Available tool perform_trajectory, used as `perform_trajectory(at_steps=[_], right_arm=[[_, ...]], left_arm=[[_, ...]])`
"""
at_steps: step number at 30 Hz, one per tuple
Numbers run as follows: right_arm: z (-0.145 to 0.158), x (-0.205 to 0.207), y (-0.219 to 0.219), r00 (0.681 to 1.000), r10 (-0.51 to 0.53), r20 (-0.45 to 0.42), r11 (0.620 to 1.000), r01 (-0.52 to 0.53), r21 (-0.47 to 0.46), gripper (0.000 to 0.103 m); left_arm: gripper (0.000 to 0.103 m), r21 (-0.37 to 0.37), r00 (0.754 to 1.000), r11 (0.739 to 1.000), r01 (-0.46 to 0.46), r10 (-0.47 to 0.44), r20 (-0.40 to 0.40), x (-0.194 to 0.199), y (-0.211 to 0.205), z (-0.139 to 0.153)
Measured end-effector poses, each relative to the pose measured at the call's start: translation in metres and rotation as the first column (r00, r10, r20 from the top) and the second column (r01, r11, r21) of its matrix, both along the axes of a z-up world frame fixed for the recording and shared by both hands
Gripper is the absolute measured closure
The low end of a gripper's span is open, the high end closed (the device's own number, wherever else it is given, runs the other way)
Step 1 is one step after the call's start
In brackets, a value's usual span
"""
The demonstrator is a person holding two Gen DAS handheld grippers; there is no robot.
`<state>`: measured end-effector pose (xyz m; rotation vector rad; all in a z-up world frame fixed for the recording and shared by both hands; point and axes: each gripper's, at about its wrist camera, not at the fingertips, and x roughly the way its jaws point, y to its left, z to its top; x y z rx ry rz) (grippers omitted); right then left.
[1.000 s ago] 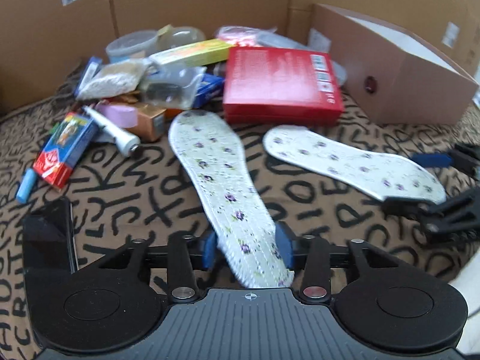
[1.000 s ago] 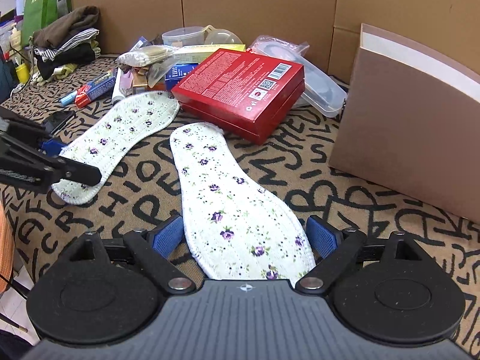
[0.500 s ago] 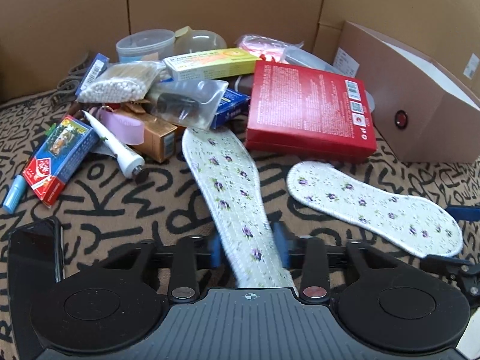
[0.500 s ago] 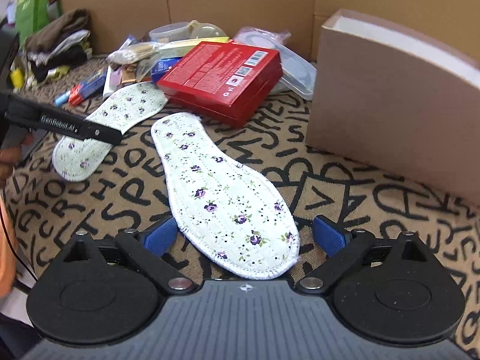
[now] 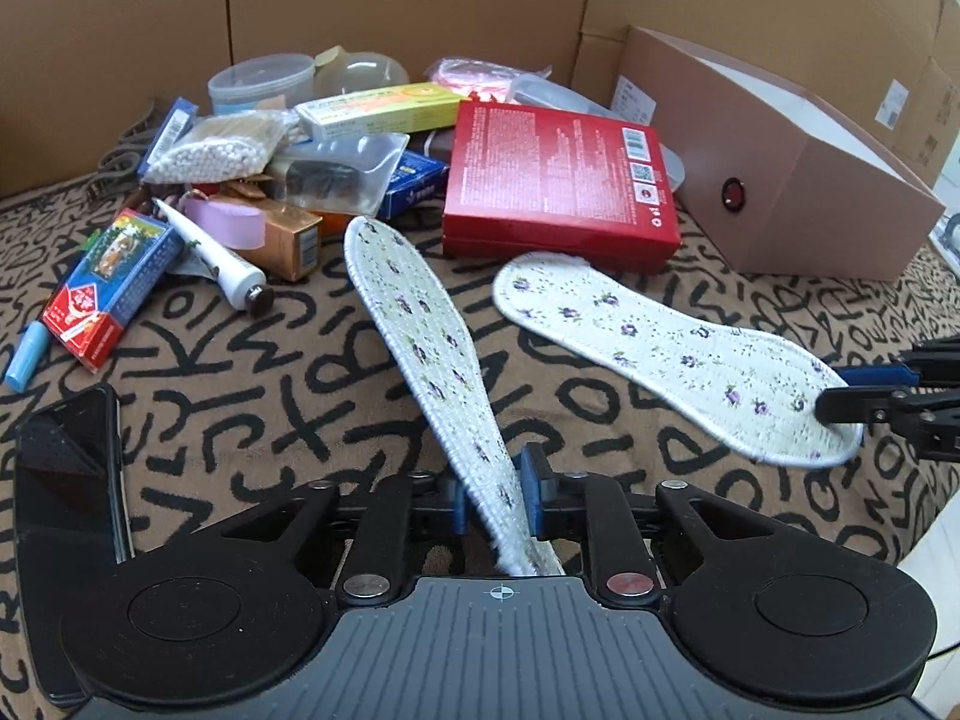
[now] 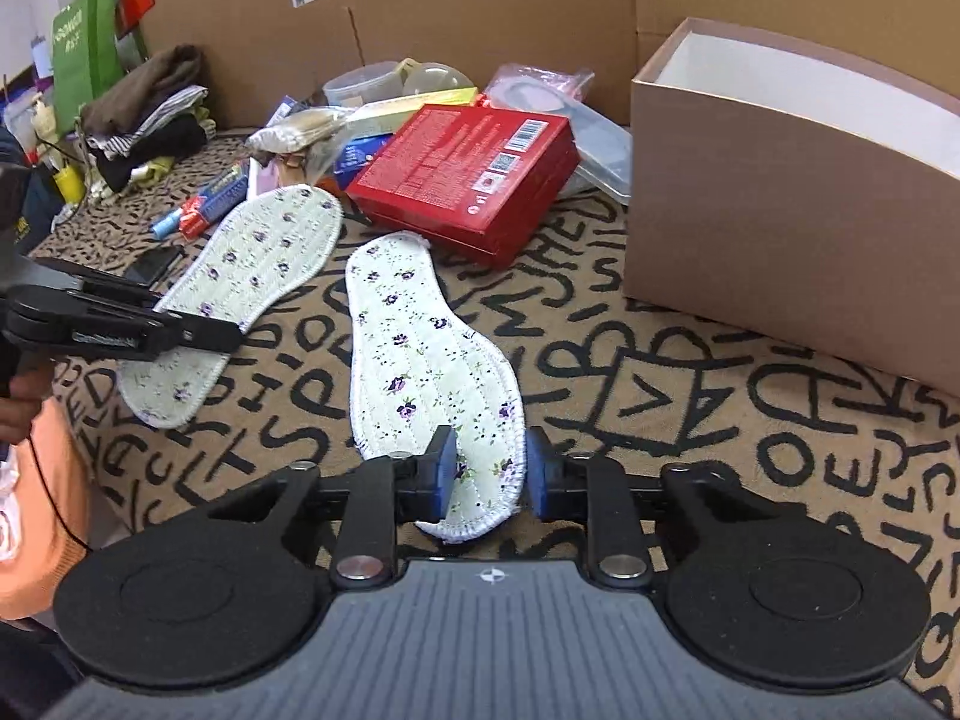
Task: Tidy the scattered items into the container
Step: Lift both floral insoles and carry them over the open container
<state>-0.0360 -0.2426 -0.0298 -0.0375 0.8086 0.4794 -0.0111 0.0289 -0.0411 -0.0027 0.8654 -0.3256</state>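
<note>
Both views sit low and close over the patterned cloth (image 5: 252, 372), each looking forward and downward along its own gripper's fingers. The left wrist view faces the cardboard back wall (image 5: 420, 6), with the open box (image 5: 798, 180) off to its right. The right wrist view looks from further right — the same box (image 6: 780, 228) looms near. Both share the red carton (image 5: 558, 180) and both floral insoles (image 6: 420, 348) — and each catches the other gripper at its edge.
</note>
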Motion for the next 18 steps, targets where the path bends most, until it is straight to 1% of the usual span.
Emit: perform_trajectory(at_steps=[2, 3, 4, 6, 8, 9, 10, 12, 14, 15, 16, 18], right_arm=[[0.002, -0.002, 0.004, 0.999, 0.031, -0.008, 0.999, -0.031, 0.033, 0.084], [0.004, -0.003, 0.006, 0.999, 0.047, -0.01, 0.998, -0.046, 0.046, 0.085], [0.004, -0.002, 0.01, 0.998, 0.059, -0.01, 0.997, -0.059, 0.046, 0.085], [0.004, -0.001, 0.018, 0.997, 0.083, -0.008, 0.996, -0.082, 0.043, 0.085], [0.002, 0.004, 0.024, 0.995, 0.093, -0.027, 0.994, -0.091, 0.062, 0.082], [0.0, 0.007, 0.027, 0.995, 0.095, -0.04, 0.993, -0.091, 0.073, 0.08], [-0.002, 0.01, 0.03, 0.994, 0.095, -0.048, 0.993, -0.091, 0.078, 0.078], [-0.006, 0.015, 0.036, 0.994, 0.089, -0.06, 0.993, -0.084, 0.078, 0.077], [-0.009, 0.019, 0.041, 0.993, 0.093, -0.068, 0.992, -0.087, 0.089, 0.078], [-0.008, 0.019, 0.042, 0.993, 0.1, -0.064, 0.991, -0.094, 0.097, 0.08], [-0.008, 0.018, 0.044, 0.992, 0.107, -0.06, 0.989, -0.1, 0.106, 0.082], [-0.002, 0.012, 0.046, 0.989, 0.145, -0.03, 0.982, -0.14, 0.126, 0.083]], left_arm=[[0.07, -0.003, 1.0, 1.0, 0.001, -0.001, -0.001, 0.002, 0.0, -0.001], [0.09, -0.002, 1.0, 1.0, 0.004, -0.004, 0.001, 0.002, -0.001, -0.001], [0.094, -0.004, 1.0, 1.0, 0.012, -0.012, 0.002, 0.002, -0.002, 0.0], [0.094, -0.003, 1.0, 1.0, 0.024, -0.024, 0.003, 0.002, -0.004, 0.0], [0.094, -0.005, 0.999, 0.999, 0.032, -0.032, 0.005, 0.002, -0.006, 0.0], [0.091, -0.003, 0.999, 0.999, 0.037, -0.037, 0.005, 0.003, -0.007, 0.0], [0.079, -0.002, 0.999, 0.999, 0.041, -0.041, 0.005, 0.003, -0.008, 0.0], [0.081, 0.005, 0.999, 0.999, 0.051, -0.051, -0.001, 0.005, -0.012, -0.001], [0.087, 0.023, 0.997, 0.997, 0.071, -0.071, 0.014, 0.004, -0.018, 0.0], [0.092, 0.027, 0.997, 0.996, 0.079, -0.08, 0.018, 0.003, -0.02, 0.001], [0.092, 0.031, 0.996, 0.996, 0.087, -0.088, 0.022, 0.002, -0.022, 0.002], [0.092, 0.036, 0.995, 0.995, 0.093, -0.094, 0.022, 0.002, -0.024, 0.001]])
